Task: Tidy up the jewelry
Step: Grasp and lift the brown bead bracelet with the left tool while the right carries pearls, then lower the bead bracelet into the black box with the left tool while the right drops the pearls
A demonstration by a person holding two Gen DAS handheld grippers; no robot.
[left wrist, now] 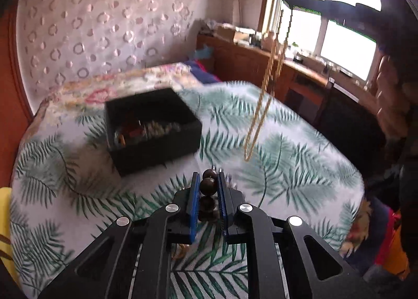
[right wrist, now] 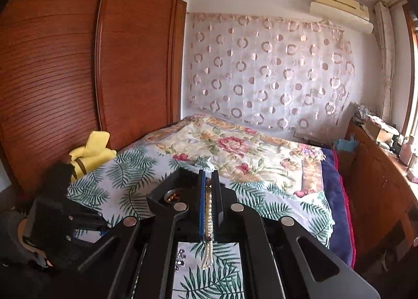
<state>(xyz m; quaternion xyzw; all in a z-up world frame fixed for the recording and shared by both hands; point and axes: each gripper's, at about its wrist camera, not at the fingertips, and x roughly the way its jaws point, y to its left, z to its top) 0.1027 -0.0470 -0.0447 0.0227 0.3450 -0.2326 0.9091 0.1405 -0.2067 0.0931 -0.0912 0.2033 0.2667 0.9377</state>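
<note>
My left gripper [left wrist: 207,176] is shut on a string of dark brown wooden beads [left wrist: 208,186], pinched between its blue pads above the fern-print cloth [left wrist: 287,168]. The black jewelry box [left wrist: 151,129], open and holding several pieces, sits ahead to the left. My right gripper [right wrist: 208,176] is shut on a cream pearl strand [right wrist: 208,210] that runs back between its pads, its loop end hanging below. In the left wrist view that strand [left wrist: 261,105] looks golden and dangles from the right gripper [left wrist: 288,3], high at the right. The box [right wrist: 169,189] peeks out behind the right gripper's left finger.
The cloth lies on a bed with a floral quilt [right wrist: 235,147]. A yellow plush [right wrist: 91,150] rests by the wooden wardrobe [right wrist: 78,76]. A cluttered wooden cabinet [right wrist: 378,168] runs under the window. The left gripper [right wrist: 105,228] and a gloved hand sit low at the left.
</note>
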